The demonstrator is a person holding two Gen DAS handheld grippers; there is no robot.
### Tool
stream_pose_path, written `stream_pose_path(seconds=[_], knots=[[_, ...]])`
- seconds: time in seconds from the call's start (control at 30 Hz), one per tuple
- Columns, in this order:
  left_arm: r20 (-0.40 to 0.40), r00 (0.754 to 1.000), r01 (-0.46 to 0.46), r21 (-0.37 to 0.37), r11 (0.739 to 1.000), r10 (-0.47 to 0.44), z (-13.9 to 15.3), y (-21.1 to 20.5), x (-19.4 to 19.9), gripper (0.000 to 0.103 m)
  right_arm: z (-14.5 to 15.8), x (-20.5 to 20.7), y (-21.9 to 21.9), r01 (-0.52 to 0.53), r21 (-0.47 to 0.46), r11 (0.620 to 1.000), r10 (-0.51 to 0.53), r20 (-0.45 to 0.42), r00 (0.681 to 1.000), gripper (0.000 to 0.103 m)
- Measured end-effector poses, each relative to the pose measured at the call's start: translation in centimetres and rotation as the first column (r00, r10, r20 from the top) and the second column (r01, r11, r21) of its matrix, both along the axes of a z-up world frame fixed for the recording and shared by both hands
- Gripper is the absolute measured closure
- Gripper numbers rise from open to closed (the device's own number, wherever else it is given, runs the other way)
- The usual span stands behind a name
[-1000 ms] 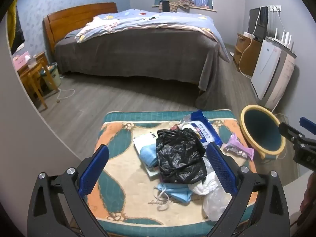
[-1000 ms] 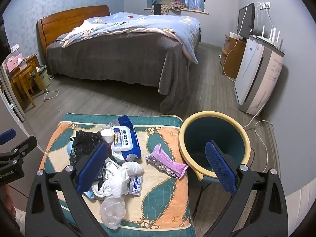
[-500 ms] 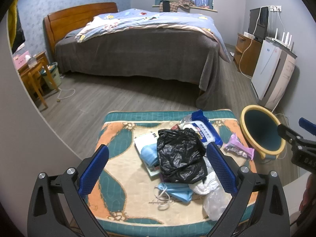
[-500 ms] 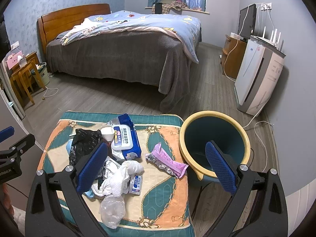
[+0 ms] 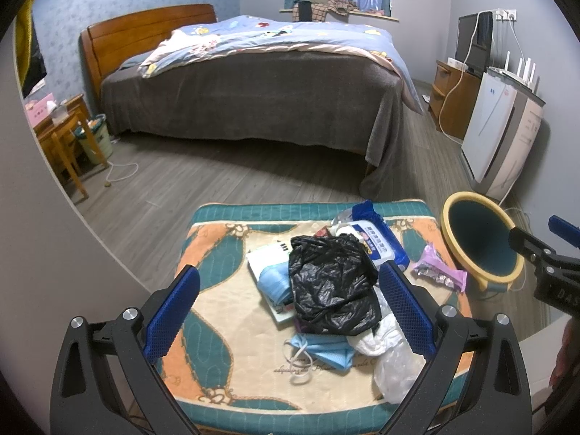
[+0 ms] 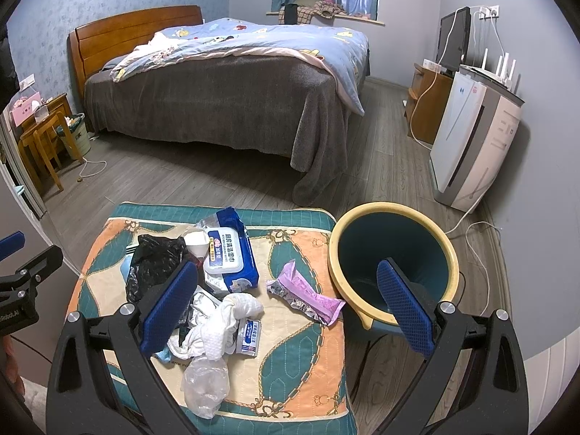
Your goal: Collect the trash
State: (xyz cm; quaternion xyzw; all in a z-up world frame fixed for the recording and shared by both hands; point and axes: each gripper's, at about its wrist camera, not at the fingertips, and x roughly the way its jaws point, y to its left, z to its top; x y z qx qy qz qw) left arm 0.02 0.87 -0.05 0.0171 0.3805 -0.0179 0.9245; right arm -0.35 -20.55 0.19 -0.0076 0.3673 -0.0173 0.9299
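Observation:
A pile of trash lies on a patterned cushion: a crumpled black plastic bag, a blue wet-wipe pack, a pink wrapper, blue face masks, white tissue and a clear bag. A teal bin with a yellow rim stands right of the cushion. My left gripper hovers open over the black bag. My right gripper hovers open, above the pink wrapper and the bin's edge. Neither holds anything.
A large bed fills the room beyond the cushion. A white air purifier and a wooden cabinet line the right wall. A small wooden table stands at the left. Cables trail on the floor.
Both grippers have drifted only slightly; the trash and the bin have not moved, and both stay open.

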Motion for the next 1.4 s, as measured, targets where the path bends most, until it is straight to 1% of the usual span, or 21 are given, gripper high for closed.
stream_pose_path(seconds=[1.13,1.4], knots=[[-0.003,1.000,0.001,-0.001,1.000,-0.001,-0.03,-0.02,-0.02,0.005,-0.73,-0.01,-0.12,0.001,-0.001,1.000,-0.001,-0.018,1.000,0.006],[-0.003,1.000,0.006,-0.005,1.000,-0.006,-0.40,0.25,-0.74,0.005,-0.60,0.10,-0.35,0.015,0.000,1.000,-0.015,-0.023,1.000,0.006]])
